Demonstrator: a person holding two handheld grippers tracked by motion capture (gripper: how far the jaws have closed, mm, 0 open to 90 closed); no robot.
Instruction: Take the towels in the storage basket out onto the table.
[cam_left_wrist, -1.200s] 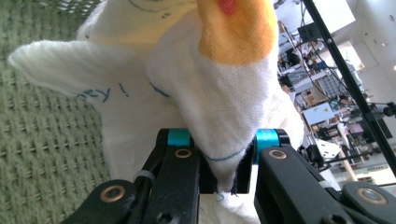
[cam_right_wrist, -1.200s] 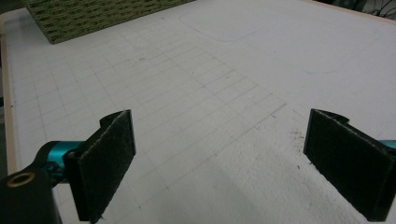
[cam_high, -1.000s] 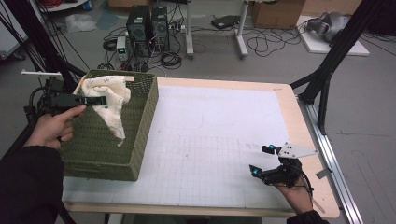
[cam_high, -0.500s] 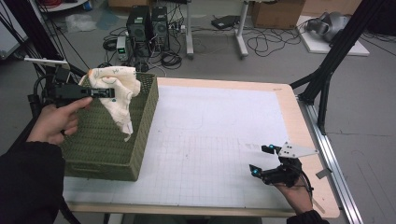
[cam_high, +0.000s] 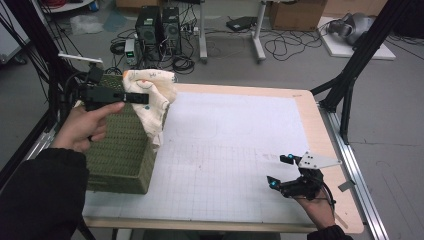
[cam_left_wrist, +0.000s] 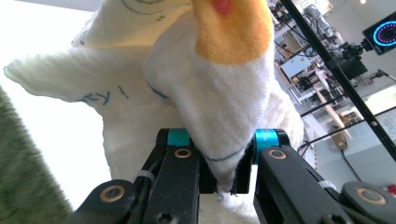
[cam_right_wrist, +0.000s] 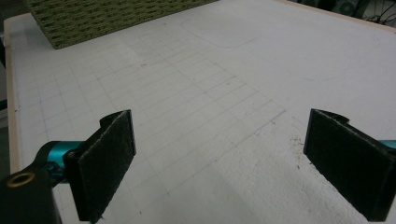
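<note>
Left gripper upper left, jaws clamped on cream cloth, lifted clear above green basket. Right gripper lower right, jaws wide, empty. Laying cloth on tabletop likely left.

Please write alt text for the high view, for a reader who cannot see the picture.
The left gripper, held in a person's hand, is shut on a cream cloth that hangs over the far corner of a green woven basket. The right gripper rests open near the front right of the white gridded table.
</note>
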